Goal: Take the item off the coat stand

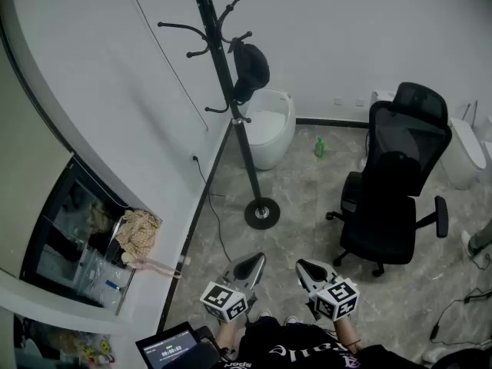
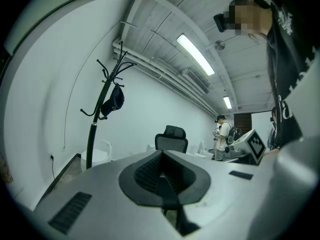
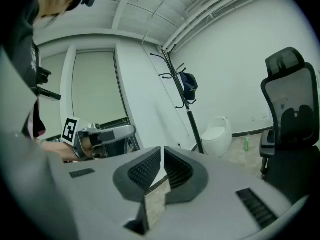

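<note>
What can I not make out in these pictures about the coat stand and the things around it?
Head view: the top of the coat stand is cut off by the upper edge.
Head view: the hook under the dark cap is covered by the cap itself.
Head view: the green bottle is too small to read its label.
Right gripper view: the stand's base is hidden behind the right gripper body.
</note>
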`<act>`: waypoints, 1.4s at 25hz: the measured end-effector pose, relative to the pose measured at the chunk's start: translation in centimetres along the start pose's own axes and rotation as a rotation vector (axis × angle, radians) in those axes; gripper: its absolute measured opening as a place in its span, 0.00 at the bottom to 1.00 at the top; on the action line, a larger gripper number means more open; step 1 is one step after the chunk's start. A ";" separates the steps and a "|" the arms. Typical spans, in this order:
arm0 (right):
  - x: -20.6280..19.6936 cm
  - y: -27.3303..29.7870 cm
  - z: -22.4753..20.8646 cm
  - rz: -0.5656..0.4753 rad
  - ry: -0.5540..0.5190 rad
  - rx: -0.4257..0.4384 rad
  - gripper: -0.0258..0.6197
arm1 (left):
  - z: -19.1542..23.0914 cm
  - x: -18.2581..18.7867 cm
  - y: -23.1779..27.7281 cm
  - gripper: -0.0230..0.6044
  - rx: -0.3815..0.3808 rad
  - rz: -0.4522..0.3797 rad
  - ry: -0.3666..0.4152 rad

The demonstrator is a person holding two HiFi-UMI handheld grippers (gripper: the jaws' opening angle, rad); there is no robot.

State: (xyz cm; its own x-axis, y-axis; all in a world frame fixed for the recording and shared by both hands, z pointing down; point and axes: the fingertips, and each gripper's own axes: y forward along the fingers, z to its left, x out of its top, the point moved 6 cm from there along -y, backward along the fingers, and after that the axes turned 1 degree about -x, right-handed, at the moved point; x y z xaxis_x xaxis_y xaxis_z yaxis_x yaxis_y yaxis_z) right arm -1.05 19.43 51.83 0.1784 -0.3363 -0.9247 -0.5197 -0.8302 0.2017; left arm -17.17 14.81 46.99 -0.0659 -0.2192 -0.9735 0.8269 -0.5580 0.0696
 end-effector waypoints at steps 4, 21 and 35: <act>-0.4 -0.3 -1.7 0.005 0.019 -0.008 0.07 | -0.4 -0.5 1.4 0.04 -0.006 0.017 0.010; 3.6 9.1 -11.1 0.011 0.040 -0.045 0.07 | 12.0 8.5 16.5 0.05 -0.053 -0.090 0.161; 13.0 22.3 -20.1 -0.056 -0.002 -0.106 0.07 | 25.6 18.4 29.5 0.05 -0.012 -0.212 0.250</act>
State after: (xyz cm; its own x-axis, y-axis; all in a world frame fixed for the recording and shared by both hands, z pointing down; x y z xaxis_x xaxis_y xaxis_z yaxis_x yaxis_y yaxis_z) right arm 6.47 -12.45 50.82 0.2028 -0.2871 -0.9362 -0.4175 -0.8901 0.1825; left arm -8.33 -26.16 36.71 -0.0992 0.1054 -0.9895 0.8161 -0.5603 -0.1415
